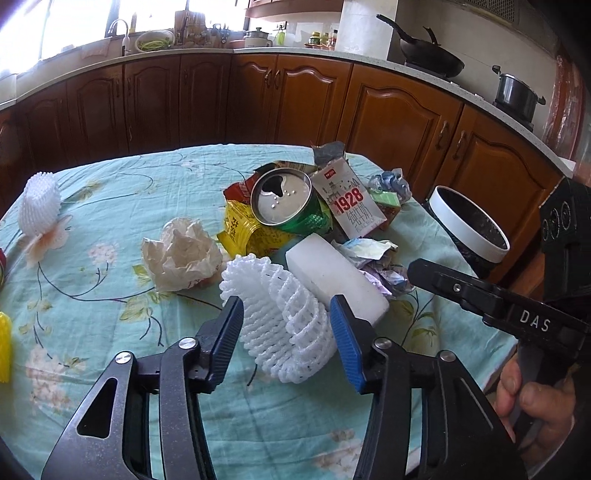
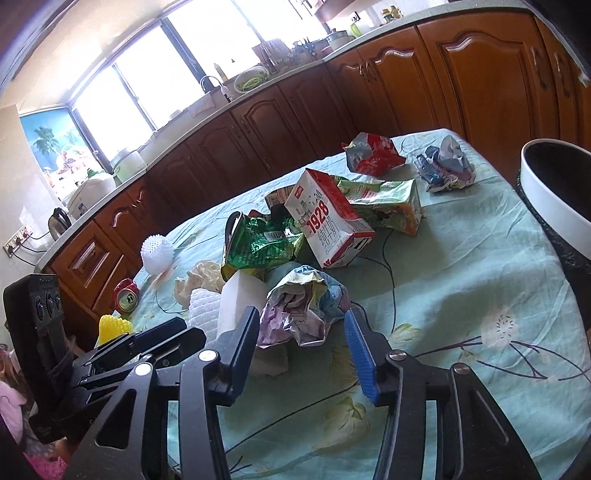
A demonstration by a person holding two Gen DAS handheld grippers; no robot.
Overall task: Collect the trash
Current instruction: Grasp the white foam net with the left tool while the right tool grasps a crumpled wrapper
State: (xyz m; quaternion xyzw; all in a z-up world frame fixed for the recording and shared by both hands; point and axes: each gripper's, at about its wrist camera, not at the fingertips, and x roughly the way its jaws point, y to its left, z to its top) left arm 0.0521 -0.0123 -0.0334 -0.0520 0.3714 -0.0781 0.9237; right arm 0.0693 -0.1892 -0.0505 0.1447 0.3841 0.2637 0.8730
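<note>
- On the bench (image 1: 110,206), a milk carton (image 1: 349,201) leans at the far middle, with a crushed can (image 1: 286,201) touching its left side.
- A foam block (image 1: 334,275) lies nearer than the can, and a foam fruit net (image 1: 284,317) lies against the block's near left side.
- A crumpled paper ball (image 2: 304,302) sits just right of the block.
- A waste bin (image 1: 469,229) stands off the bench's right edge.
- Another foam net (image 1: 38,203) sits far left.

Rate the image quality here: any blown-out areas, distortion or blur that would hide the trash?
Left wrist view: windows blown out, counter line bowed by the fisheye, white foam net sharp. Right wrist view: windows overexposed, frame tilted, corners dark, crumpled paper clear; white-rimmed bin cropped at the edge.
</note>
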